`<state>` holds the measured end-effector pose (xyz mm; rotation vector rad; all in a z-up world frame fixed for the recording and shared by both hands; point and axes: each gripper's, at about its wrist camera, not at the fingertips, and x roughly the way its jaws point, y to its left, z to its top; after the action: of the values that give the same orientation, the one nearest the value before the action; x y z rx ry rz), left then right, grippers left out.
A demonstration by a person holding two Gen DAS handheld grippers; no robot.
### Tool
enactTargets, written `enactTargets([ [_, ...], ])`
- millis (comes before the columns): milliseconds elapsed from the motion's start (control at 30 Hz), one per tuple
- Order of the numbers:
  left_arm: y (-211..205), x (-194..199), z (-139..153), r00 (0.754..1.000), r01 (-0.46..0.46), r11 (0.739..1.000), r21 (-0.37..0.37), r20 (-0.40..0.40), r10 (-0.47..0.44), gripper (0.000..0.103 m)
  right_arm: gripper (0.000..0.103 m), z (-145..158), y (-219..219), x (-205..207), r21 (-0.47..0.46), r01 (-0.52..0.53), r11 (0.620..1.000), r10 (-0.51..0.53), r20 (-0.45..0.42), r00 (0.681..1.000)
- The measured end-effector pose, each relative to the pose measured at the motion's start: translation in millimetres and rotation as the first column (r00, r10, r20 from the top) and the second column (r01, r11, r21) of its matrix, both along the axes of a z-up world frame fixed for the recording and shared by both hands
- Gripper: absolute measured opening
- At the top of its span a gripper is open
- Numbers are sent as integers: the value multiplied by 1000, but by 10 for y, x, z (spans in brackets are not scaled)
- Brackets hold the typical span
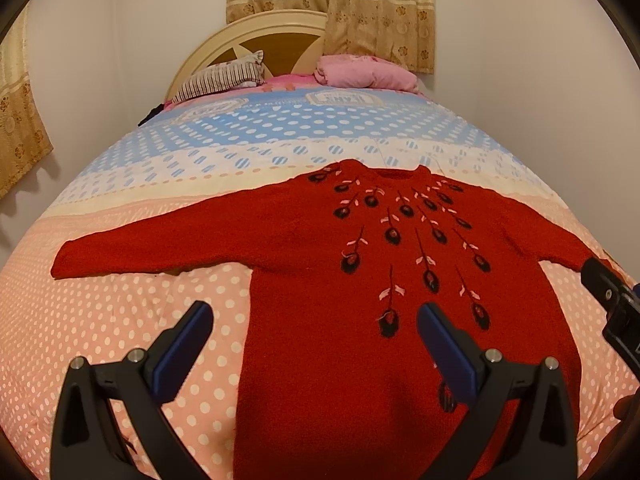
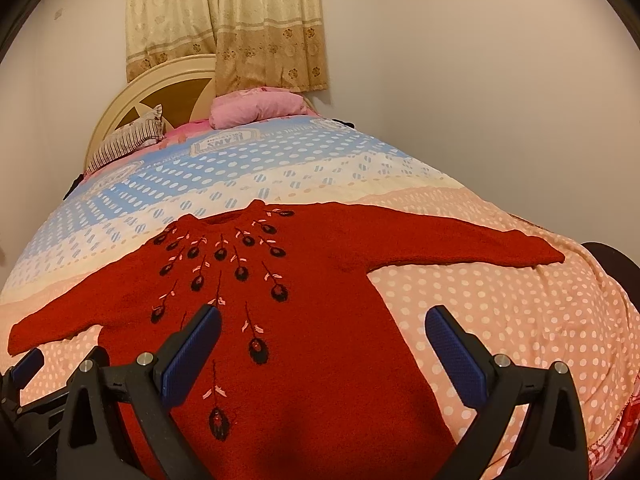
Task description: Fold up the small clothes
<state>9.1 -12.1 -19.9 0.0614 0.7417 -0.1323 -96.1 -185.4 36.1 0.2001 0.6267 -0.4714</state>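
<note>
Red sweater [image 1: 320, 280] lies flat on the dotted bedspread [image 1: 120, 320], sleeves spread out to both sides. Left gripper [image 1: 314, 320] and right gripper [image 2: 322, 326] hover above its lower half, jaws wide, holding nothing. Striped pillow [image 1: 220, 78], pink pillow [image 1: 368, 72] sit by the headboard [image 1: 256, 36], well apart.

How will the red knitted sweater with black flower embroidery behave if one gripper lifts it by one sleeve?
The red knitted sweater with black flower embroidery lies flat on the dotted bedspread, so it will probably hang limp, not stiff. Its fuzzy knit looks thick, so likely not slippery, perhaps stretching. The wide body may drag behind the sleeve.
</note>
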Motion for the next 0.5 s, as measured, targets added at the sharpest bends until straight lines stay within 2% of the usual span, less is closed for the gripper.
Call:
enactTargets([
  [300,-125,213,-92,1000,20,1000,-22,23,-19,103,102,-93,-283,107,18,14,1000,-14,-16,1000],
  [400,-142,319,-192,1000,13,1000,-16,26,-13,103,101,-148,-540,155,36,23,999,-22,-17,1000],
  [500,-142,439,-353,1000,6,1000,-11,-5,-6,103,100,-168,-903,175,27,80,996,-79,-34,996],
])
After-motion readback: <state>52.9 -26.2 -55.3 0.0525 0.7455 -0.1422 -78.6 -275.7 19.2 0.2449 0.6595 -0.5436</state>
